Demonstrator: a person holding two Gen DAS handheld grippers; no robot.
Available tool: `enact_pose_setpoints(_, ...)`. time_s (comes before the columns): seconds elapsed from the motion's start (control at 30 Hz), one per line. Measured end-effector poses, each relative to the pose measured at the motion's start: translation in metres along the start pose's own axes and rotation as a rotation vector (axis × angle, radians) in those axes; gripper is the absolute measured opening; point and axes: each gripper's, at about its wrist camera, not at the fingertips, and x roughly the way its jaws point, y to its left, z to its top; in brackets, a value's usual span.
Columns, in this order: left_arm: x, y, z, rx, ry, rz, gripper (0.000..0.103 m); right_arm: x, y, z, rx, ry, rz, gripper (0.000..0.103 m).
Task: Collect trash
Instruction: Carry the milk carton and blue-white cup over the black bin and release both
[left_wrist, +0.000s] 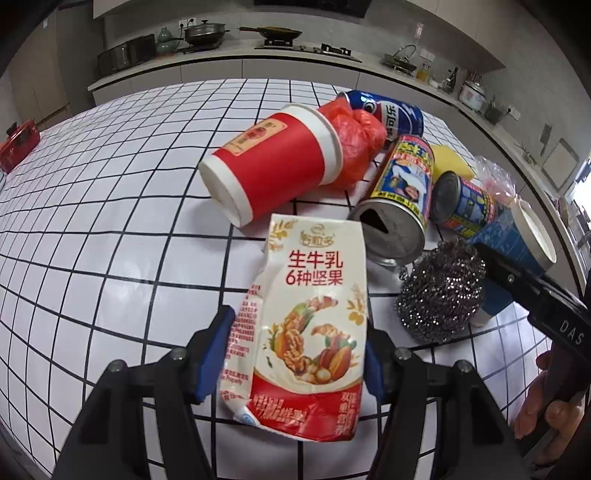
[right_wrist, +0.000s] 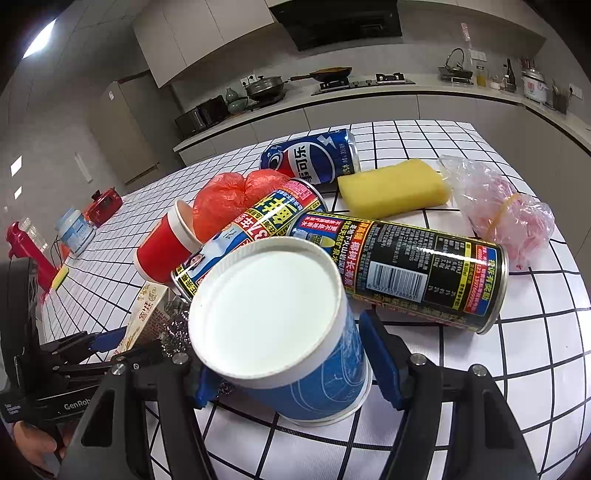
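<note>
My left gripper (left_wrist: 301, 354) is shut on a crumpled white and red milk carton (left_wrist: 306, 332); the carton also shows in the right wrist view (right_wrist: 147, 317). My right gripper (right_wrist: 288, 354) is shut on a blue paper cup (right_wrist: 295, 332), bottom up; the cup also shows in the left wrist view (left_wrist: 517, 236). A red paper cup (left_wrist: 273, 166), an orange plastic bag (left_wrist: 354, 136), a blue Pepsi can (left_wrist: 388, 110) and two tall printed cans (left_wrist: 402, 188) (right_wrist: 413, 266) lie on the table.
A steel wool scrubber (left_wrist: 439, 291) lies beside the milk carton. A yellow sponge (right_wrist: 391, 186) and a clear plastic bag (right_wrist: 498, 206) lie at the right. The white gridded table (left_wrist: 92, 221) spreads left. Red items (right_wrist: 103, 206) stand at the far left edge.
</note>
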Motion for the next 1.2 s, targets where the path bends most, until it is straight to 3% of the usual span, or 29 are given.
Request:
enact_pose_setpoints(0.4, -0.028, 0.011, -0.004, -0.063, -0.049, -0.051, 0.063, -0.022, -0.008, -0.002, 0.053, -0.025, 0.026, 0.065)
enact_pose_setpoints(0.6, -0.049, -0.003, 0.0, -0.035, -0.096, -0.092, 0.063, -0.049, -0.013, -0.005, 0.062, -0.054, -0.017, 0.064)
enact_pose_setpoints(0.9, -0.058, -0.051, 0.007, 0.052, -0.12, -0.195, 0.063, -0.099, -0.044, -0.011, 0.102, -0.081, -0.116, 0.064)
enact_pose_setpoints(1.2, -0.058, -0.137, 0.009, 0.137, -0.112, -0.253, 0.063, -0.161, -0.131, -0.025, 0.198, -0.152, -0.197, 0.064)
